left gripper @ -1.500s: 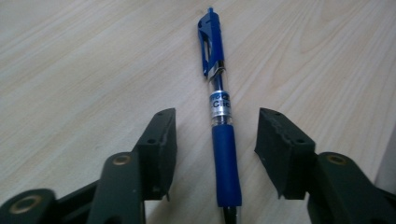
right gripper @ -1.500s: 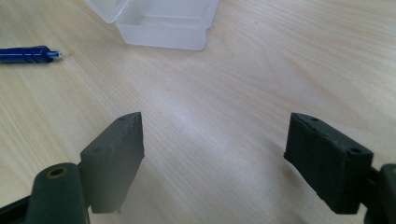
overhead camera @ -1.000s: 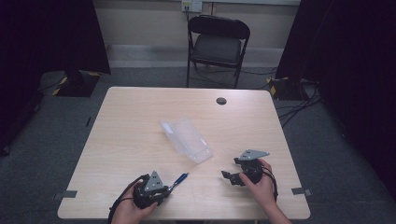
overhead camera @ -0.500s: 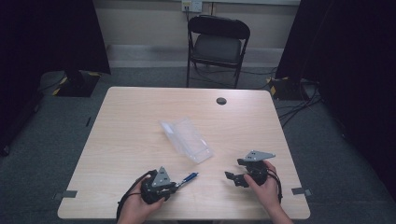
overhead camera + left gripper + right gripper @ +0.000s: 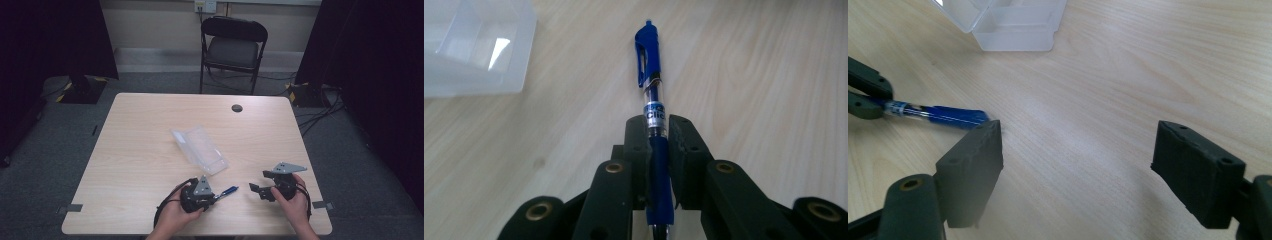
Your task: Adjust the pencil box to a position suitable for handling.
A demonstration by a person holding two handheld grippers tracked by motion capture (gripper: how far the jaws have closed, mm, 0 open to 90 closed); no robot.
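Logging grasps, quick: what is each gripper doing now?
Left gripper: closed on the blue pen.
Right gripper: open, holding nothing.

— Where are your hands?

— Both low at the near edge. My left hand (image 5: pixel 172 215) wraps the left gripper (image 5: pixel 216 195), which points right toward the other one.

— Its jaws?

— Pressed together, clamped on something slim.

— And the right?

— My right hand (image 5: pixel 292 202) holds the right gripper (image 5: pixel 254 190) pointing left, jaws spread wide, nothing between them. The two tips are near, not touching.
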